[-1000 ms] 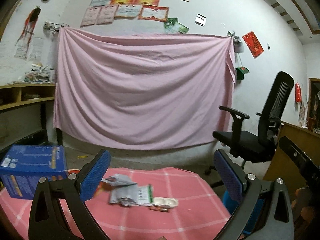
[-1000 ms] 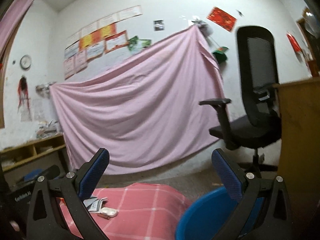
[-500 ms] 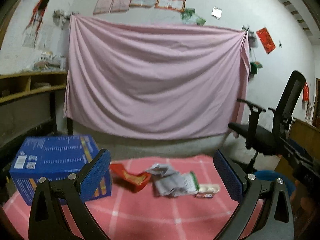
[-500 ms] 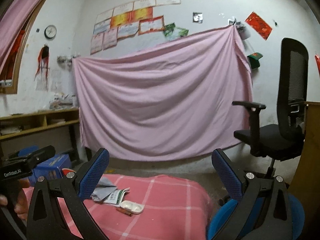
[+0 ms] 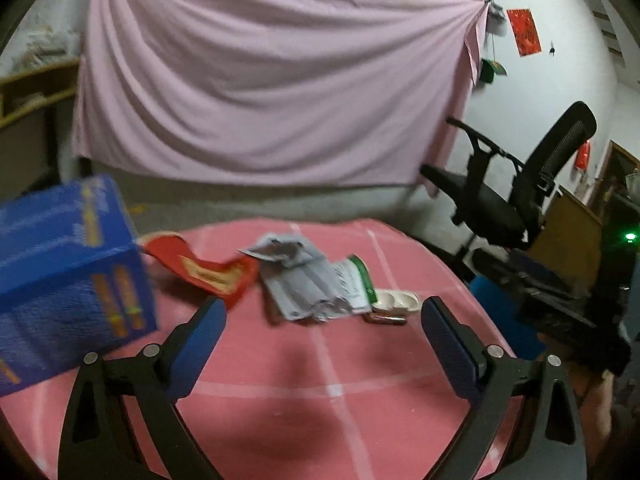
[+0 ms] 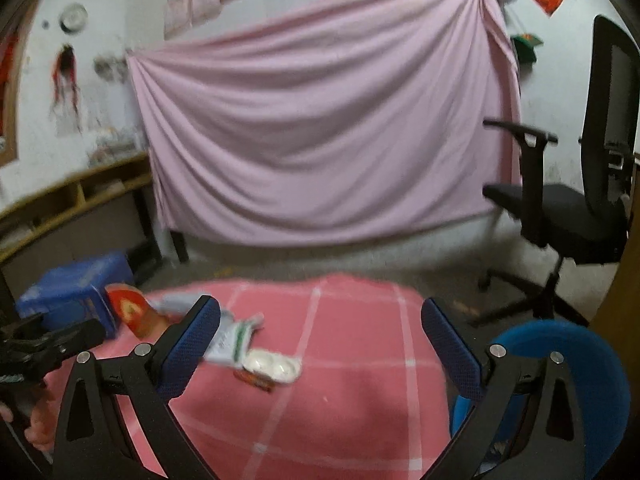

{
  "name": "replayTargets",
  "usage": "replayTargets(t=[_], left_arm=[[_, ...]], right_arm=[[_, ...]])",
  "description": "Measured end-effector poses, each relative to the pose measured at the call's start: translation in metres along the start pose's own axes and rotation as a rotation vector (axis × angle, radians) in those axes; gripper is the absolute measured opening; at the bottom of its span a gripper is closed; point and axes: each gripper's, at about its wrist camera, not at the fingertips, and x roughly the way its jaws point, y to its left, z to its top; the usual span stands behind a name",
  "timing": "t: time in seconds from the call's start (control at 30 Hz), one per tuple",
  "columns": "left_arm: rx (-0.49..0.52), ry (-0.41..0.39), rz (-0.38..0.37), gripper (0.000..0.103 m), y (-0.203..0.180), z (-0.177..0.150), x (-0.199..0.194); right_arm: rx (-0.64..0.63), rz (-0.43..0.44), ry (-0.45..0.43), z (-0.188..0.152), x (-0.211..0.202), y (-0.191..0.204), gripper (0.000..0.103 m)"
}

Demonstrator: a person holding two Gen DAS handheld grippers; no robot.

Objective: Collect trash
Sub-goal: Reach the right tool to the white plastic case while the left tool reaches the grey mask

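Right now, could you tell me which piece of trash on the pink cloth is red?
The curled red wrapper, lying beside the blue box. The crumpled packet is grey-white and the small tray is cream.

A pink sheet is hanging across the back wall, a black office chair is sitting off right, shelving left.

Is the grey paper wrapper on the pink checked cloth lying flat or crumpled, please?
Crumpled: the grey paper wrapper shows folds and raised edges on the pink checked cloth.
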Motion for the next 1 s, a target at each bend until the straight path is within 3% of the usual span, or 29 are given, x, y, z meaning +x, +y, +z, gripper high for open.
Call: replayTargets(t=[0.13, 0.3, 0.4, 0.53, 0.7, 0.9, 1.0], left_arm=[[0.043, 0.046, 0.002, 0.078, -0.005, 0.006, 0.014], [0.025, 0.100, 0.001, 0.076, -0.001, 0.011, 0.030], [0.009, 0.125, -0.001, 0.075, 0.004, 0.017, 0.040], [-0.007, 0.203, -0.007, 0.049, 0.008, 0.019, 0.057], [-0.031, 0.238, -0.011, 0.046, 0.014, 0.021, 0.062], [-0.041, 0.254, 0.006, 0.028, 0.018, 0.022, 0.062], [-0.034, 0.262, 0.015, 0.025, 0.019, 0.020, 0.063]], right_arm=[[-0.004, -0.018, 0.135, -0.007, 0.028, -0.001, 0.086], [0.007, 0.012, 0.231, -0.015, 0.047, 0.000, 0.071], [0.010, 0.042, 0.278, -0.018, 0.057, 0.004, 0.066], [-0.009, 0.069, 0.344, -0.019, 0.070, 0.009, 0.063], [0.011, 0.099, 0.417, -0.023, 0.083, 0.011, 0.056], [0.000, 0.139, 0.469, -0.026, 0.091, 0.018, 0.047], [-0.016, 0.137, 0.488, -0.029, 0.091, 0.022, 0.042]])
